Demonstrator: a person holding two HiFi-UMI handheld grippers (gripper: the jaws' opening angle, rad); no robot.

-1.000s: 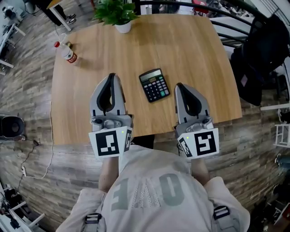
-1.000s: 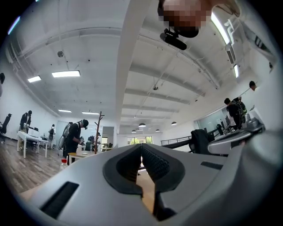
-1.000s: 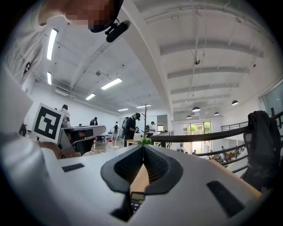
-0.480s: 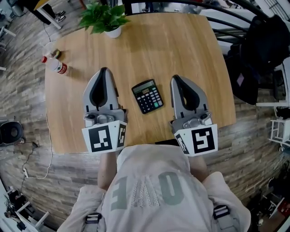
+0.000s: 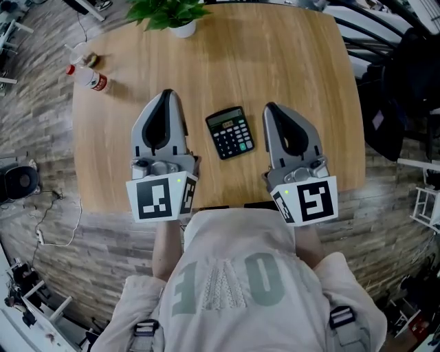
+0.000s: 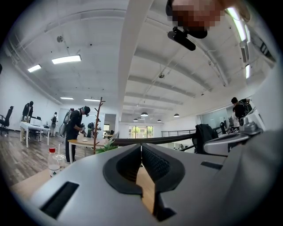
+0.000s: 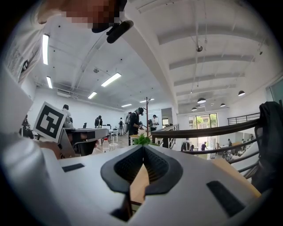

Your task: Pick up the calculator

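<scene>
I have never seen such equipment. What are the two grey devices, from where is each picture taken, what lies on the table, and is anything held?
A person holds two tools, the left gripper and the right gripper; no robot. The head view looks down from the person's head; the other two views come from a camera on each gripper. On the wooden table are a calculator, between the grippers, a potted plant and a bottle. Both pairs of fingers are closed and hold nothing.

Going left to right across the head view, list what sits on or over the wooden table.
In order: plastic bottle -> left gripper, jaws shut -> calculator -> right gripper, jaws shut. The potted plant at the far edge overlaps the left gripper's span, so it is left out.
</scene>
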